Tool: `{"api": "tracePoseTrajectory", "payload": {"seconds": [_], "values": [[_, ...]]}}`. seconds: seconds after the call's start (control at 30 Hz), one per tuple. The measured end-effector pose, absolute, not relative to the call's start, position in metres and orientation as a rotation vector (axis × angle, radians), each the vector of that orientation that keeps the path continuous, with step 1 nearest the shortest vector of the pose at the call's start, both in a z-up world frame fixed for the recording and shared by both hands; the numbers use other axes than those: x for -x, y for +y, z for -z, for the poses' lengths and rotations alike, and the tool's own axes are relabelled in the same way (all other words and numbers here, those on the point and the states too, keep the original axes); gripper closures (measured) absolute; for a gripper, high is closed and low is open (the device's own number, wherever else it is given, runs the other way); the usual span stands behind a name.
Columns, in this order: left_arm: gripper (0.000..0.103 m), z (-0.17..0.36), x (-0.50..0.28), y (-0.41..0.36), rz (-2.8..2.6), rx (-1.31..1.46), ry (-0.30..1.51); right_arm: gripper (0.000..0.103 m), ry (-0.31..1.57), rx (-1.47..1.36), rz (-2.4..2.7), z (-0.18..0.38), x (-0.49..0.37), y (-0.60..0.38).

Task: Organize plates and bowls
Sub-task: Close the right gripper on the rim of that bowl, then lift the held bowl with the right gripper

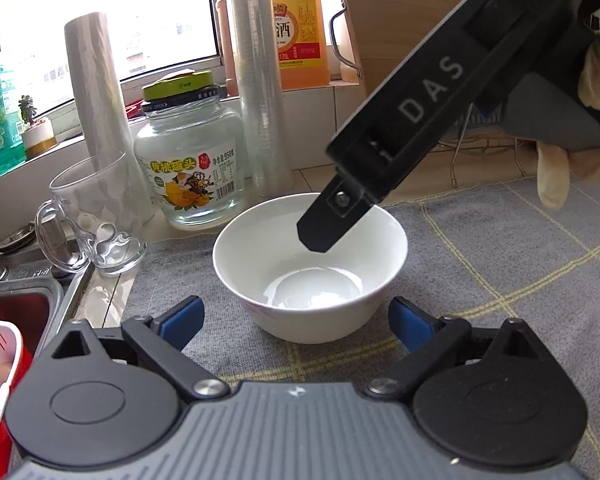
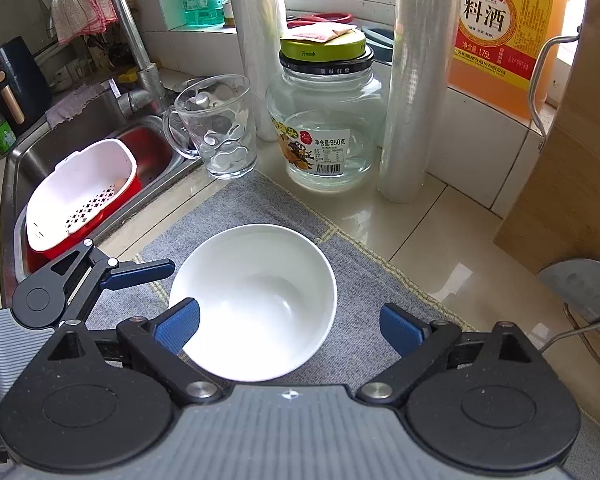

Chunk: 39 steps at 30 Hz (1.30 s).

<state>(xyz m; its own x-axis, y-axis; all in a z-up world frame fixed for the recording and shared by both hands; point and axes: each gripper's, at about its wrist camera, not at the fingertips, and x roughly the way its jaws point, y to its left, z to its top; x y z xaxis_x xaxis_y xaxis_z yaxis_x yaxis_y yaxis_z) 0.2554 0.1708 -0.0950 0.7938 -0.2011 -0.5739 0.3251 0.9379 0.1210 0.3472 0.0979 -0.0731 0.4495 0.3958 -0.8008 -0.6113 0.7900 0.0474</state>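
Crowding the white bowl [image 2: 256,300] on a grey mat [image 2: 364,320] beside the sink [image 2: 32,152] stand a glass mug [image 2: 216,132] and jar [image 2: 326,120], both grippers, left [image 1: 296,326] and right [image 2: 290,330], spread and empty.

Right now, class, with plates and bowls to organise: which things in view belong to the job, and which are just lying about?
Belongs to the job:
- white bowl on the grey mat
- left claw, open
- right claw, open

Lying about:
- glass mug
- glass jar
- cooking wine bottle
- white colander in the sink
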Motion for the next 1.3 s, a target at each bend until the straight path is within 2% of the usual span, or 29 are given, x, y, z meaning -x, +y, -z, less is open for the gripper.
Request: {"api": "tracePoseTrajectory", "payload": {"seconds": [0.37, 0.43, 0.7, 1.3], "values": [[0.01, 0.097, -0.264, 0.172, 0.315, -0.221, 0.583, 0.027, 0.936, 0.277, -0.657, 0.088, -0.368, 0.108], [0.012, 0.097, -0.264, 0.172, 0.322, -0.224, 0.582, 0.033, 0.938, 0.277, -0.664, 0.089, -0.369, 0.108], [0.014, 0.096, -0.266, 0.172, 0.339, -0.228, 0.578, 0.043, 0.945, 0.286, -0.685, 0.093, -0.37, 0.111], [0.014, 0.086, -0.256, 0.169, 0.354, -0.244, 0.581, 0.043, 0.948, 0.272, -0.688, 0.086, -0.362, 0.106]]}}
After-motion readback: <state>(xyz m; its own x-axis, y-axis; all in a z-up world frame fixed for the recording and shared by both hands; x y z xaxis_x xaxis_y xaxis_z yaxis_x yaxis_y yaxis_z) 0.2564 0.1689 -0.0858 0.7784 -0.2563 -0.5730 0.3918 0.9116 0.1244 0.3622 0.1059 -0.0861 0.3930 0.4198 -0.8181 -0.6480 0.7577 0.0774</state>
